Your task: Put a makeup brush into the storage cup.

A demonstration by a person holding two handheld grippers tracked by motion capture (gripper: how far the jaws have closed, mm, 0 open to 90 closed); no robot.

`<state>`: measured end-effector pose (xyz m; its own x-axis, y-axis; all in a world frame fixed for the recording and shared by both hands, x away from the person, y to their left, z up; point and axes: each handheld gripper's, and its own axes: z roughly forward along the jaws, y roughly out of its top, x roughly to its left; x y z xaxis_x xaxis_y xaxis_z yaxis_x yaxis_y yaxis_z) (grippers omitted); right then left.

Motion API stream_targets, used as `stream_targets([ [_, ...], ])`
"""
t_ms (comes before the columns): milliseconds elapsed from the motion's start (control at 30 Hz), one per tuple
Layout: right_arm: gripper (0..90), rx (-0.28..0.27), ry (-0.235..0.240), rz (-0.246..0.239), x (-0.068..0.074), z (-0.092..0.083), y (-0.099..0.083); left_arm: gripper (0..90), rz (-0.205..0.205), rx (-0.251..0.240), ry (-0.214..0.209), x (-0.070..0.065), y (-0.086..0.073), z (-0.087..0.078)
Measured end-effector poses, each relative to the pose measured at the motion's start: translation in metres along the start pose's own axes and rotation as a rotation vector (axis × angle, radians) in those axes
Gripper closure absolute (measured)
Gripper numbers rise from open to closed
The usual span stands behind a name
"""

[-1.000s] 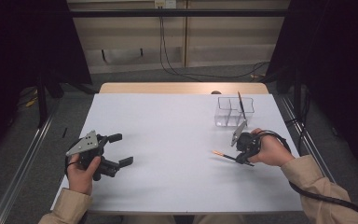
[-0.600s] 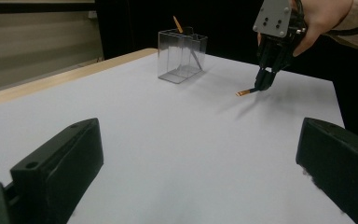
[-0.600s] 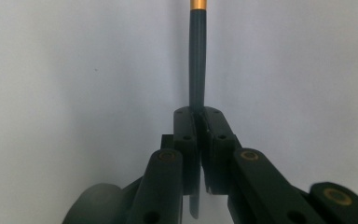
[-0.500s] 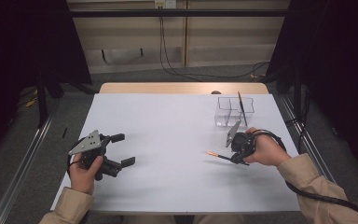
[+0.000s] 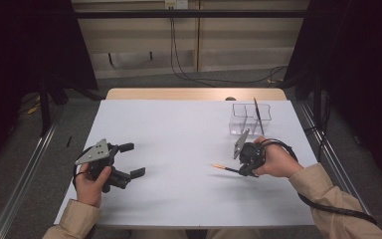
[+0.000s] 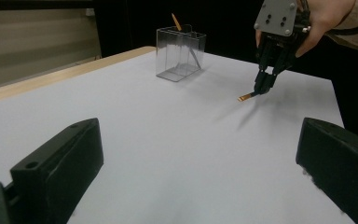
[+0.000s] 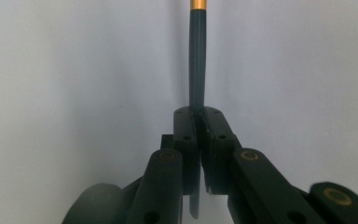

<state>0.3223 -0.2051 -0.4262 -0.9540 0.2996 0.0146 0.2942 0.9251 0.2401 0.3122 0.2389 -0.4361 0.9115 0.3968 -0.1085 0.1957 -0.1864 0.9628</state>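
My right gripper (image 5: pixel 239 170) is shut tight on a thin dark stick (image 7: pixel 197 60) with a gold tip, held low over the right side of the white table (image 5: pixel 179 149). I think the stick is light, stiff and slippery, so holding nearer its middle feels safer. My left gripper (image 5: pixel 127 160) waits wide open and empty at the near left, and nothing blocks the clear box (image 5: pixel 248 118) far right, with another stick (image 5: pixel 257 113) inside.

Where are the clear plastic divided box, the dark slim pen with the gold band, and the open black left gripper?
clear plastic divided box (image 5: pixel 241 119): high view, front wall.
dark slim pen with the gold band (image 7: pixel 197 65): right gripper view, mid-barrel.
open black left gripper (image 5: pixel 131 160): high view, between its fingertips.
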Motion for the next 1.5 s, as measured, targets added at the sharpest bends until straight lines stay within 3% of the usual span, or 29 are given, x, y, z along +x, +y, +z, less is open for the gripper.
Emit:
stream_targets([
  [167,85.5,-0.010,0.002,-0.009,0.003,-0.001,0.007,0.7,0.000,0.000,-0.001,0.000,0.000,0.000],
  [267,85.5,-0.045,0.002,-0.014,0.003,-0.001,0.010,0.7,0.000,0.001,-0.002,0.000,0.000,0.000],
  [467,85.5,-0.073,0.022,0.003,0.008,-0.001,0.018,0.7,0.002,0.002,-0.003,0.000,0.000,0.000],
  [567,85.5,-0.088,0.024,-0.019,0.009,0.001,0.022,0.7,0.004,0.001,-0.002,0.000,0.000,0.000],
  [1000,85.4,-0.106,0.044,-0.025,0.013,0.009,0.031,0.7,0.003,-0.001,0.001,0.001,0.000,-0.002],
  [1500,85.5,-0.218,0.053,-0.001,0.014,0.012,0.036,0.7,0.002,0.001,0.001,0.001,-0.001,-0.002],
])
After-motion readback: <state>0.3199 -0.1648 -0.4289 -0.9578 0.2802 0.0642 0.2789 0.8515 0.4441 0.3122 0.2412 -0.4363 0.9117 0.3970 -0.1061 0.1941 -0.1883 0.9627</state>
